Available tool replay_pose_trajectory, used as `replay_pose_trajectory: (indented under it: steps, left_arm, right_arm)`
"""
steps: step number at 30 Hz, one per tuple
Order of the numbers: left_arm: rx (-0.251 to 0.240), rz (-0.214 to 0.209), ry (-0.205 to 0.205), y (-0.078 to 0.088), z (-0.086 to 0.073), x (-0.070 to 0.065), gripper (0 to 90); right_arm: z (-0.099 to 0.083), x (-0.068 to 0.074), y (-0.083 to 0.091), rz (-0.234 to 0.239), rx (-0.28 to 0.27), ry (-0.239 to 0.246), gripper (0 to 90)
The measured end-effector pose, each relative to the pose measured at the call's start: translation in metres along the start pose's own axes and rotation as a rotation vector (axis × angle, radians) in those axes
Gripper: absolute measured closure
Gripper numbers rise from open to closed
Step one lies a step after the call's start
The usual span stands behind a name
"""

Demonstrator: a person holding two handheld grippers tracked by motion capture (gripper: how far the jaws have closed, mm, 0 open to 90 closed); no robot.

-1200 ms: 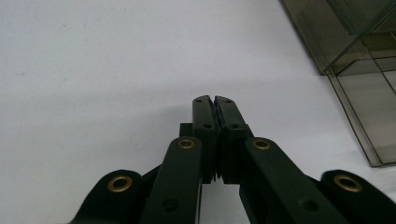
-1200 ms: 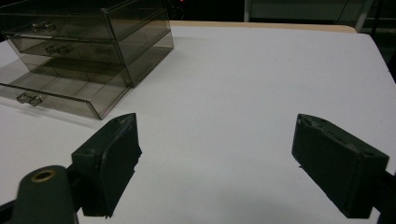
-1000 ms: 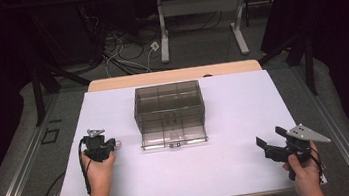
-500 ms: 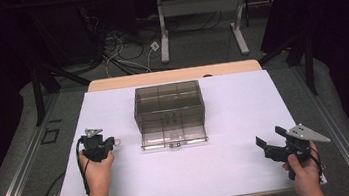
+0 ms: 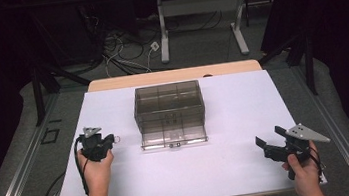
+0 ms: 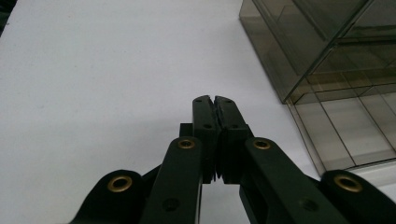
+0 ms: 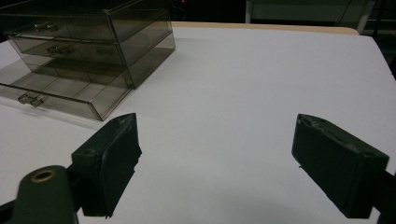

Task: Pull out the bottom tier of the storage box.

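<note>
While the left claw (image 5: 108, 139) has edged slightly toward the smoked drawer cabinet (image 5: 169, 109) mid-bench, clenched on nothing, its bottom drawer (image 5: 173, 137) sits pulled out; the right claw (image 5: 268, 143) waits released, well apart, likely leaving the left to act.

Light from above brightens the white table (image 5: 231, 166), while the room around it lies dark. The high view looks soft and grainy. In the gripper views, the close black jaws blur, casting faint shadows.
</note>
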State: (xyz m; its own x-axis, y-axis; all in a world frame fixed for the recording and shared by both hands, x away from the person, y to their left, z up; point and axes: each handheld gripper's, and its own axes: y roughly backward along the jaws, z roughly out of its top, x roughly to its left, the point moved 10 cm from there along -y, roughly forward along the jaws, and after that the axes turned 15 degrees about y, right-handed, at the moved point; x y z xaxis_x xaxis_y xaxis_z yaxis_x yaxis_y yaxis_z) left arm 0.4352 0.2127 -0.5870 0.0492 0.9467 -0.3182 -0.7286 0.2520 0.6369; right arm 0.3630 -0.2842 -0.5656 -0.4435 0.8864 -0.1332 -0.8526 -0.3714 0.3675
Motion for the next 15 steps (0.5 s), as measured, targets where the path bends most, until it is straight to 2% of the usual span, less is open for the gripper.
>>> replay_pose_trajectory:
  steps: [4,10,15]
  left_arm:
    - [-0.007,-0.008,-0.006,0.003,0.002,-0.003,88.0]
    - [-0.016,-0.028,-0.014,0.008,0.005,-0.009,88.0]
    - [-0.036,-0.050,-0.008,0.011,0.008,-0.015,88.0]
  right_arm:
    - [0.000,-0.001,0.000,-0.009,0.003,0.003,14.4]
    - [0.000,0.000,0.001,0.005,0.005,-0.001,14.4]
    - [0.000,0.000,0.000,0.001,0.002,-0.002,14.4]
